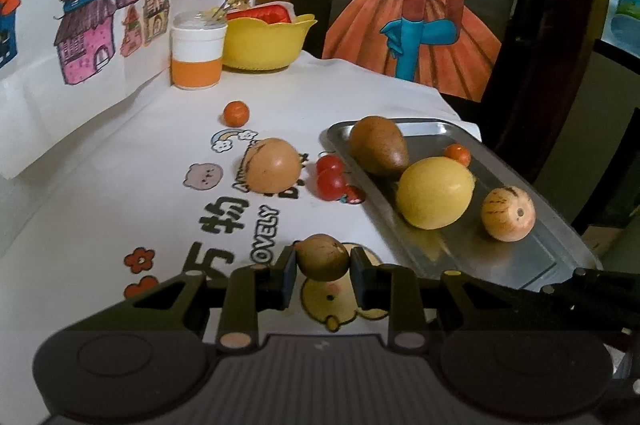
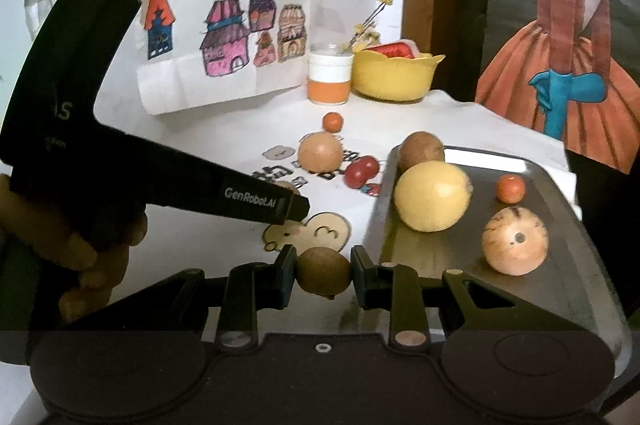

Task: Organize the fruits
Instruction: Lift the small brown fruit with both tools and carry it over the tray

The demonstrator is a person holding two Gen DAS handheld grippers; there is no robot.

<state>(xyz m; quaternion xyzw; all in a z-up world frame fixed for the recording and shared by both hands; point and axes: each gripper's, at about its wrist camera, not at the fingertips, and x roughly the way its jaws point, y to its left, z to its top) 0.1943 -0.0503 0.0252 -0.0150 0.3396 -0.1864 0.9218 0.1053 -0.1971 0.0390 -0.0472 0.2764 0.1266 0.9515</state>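
My left gripper point(image 1: 323, 275) is shut on a small brown fruit point(image 1: 322, 257) above the printed cloth, left of the metal tray point(image 1: 500, 257). My right gripper point(image 2: 324, 277) is shut on another small brown fruit point(image 2: 323, 271) by the tray's point(image 2: 560, 305) near left edge. The tray holds a lemon point(image 1: 434, 192), a brown fruit point(image 1: 378, 145), a small orange point(image 1: 458, 154) and a peach-coloured fruit point(image 1: 508, 213). On the cloth lie a tan round fruit point(image 1: 272, 165), red cherries point(image 1: 331, 177) and an orange ball point(image 1: 236, 113). The right view shows the left gripper's body point(image 2: 224, 185) in a hand point(image 2: 92, 257).
A yellow bowl point(image 1: 264, 41) and an orange-and-white cup point(image 1: 197, 55) with a twig stand at the back by the wall. Paper drawings hang at the left. The table's edge runs just past the tray on the right, with a dark wooden frame point(image 1: 560, 25) behind.
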